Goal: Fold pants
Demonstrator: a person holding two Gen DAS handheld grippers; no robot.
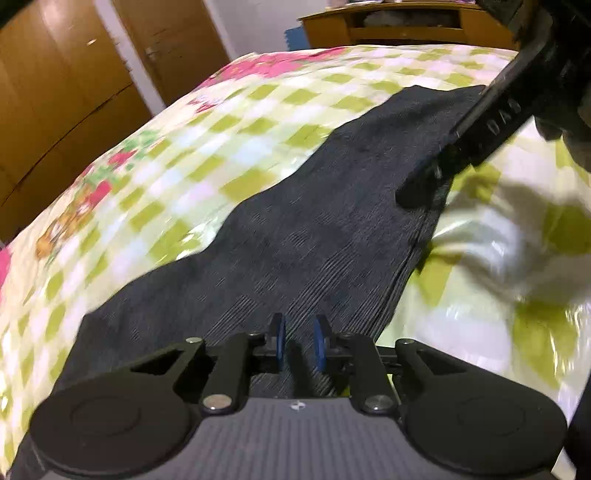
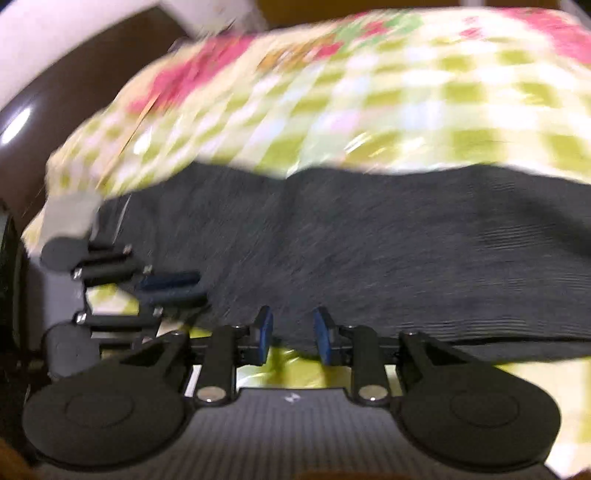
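Dark grey ribbed pants (image 1: 332,229) lie in a long folded strip across a checkered bedsheet (image 1: 221,122). My left gripper (image 1: 300,343) is at the strip's near end, its blue pads close together with cloth pinched between them. The right wrist view shows it low on the left (image 2: 177,288), biting the pants' (image 2: 369,251) edge. My right gripper (image 2: 293,332) stands at the pants' near edge. Its pads are apart, with the hem and green sheet showing in the gap. In the left wrist view the right gripper (image 1: 413,195) reaches down over the pants' right side.
The bed's left edge drops to a dark brown floor (image 2: 55,92). Wooden wardrobe doors (image 1: 55,92) stand beyond the bed on the left. A wooden shelf unit (image 1: 388,22) is behind its far end. The sheet bulges in wrinkles to the right of the pants (image 1: 498,240).
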